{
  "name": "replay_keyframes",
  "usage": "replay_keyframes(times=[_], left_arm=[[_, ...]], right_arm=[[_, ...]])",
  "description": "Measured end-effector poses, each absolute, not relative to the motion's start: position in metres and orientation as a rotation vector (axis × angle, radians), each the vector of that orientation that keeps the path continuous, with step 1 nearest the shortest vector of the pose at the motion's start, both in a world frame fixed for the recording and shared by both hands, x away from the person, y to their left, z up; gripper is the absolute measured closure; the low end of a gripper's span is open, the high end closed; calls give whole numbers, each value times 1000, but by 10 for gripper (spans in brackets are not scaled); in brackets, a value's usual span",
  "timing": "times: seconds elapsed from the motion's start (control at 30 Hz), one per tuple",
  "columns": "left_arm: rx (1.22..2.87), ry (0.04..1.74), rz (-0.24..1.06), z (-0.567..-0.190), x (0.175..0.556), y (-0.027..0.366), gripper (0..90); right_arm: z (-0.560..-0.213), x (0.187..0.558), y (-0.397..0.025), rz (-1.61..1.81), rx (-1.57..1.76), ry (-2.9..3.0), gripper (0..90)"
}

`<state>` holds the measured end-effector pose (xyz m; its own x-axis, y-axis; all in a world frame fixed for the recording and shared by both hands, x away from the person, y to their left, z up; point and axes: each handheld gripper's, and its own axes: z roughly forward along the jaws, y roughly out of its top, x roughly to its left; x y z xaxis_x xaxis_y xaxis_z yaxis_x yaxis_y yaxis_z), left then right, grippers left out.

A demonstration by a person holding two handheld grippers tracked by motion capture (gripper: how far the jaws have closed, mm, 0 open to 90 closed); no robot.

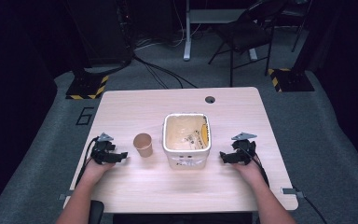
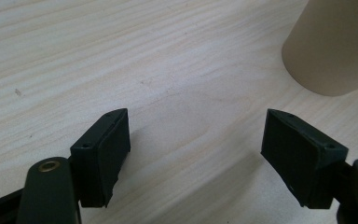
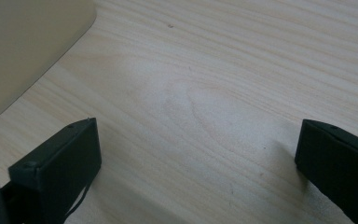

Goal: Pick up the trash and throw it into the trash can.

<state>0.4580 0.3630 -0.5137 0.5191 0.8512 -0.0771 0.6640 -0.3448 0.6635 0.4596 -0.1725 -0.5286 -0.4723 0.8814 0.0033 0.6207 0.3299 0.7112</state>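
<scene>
My left gripper gapes just beside the cup; my right gripper gapes too. The cup looks light and crushable, so I'd pinch its wall gently.

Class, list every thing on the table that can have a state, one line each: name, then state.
Brown paper cup: upright, mouth open, standing free on the table.
White square plastic bin: upright, no lid, lined with a bag, some rubbish inside.
Left gripper: open, holding nothing, near the cup.
Right gripper: open, holding nothing, beside the bin.
</scene>
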Motion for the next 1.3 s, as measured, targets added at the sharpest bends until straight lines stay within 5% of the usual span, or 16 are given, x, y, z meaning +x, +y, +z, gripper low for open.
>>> replay_keyframes(times=[1.3], left_arm=[[2057, 1037, 423, -422, 452, 346, 147]], right_arm=[[-529, 459, -172, 932, 1331, 2218, 0]])
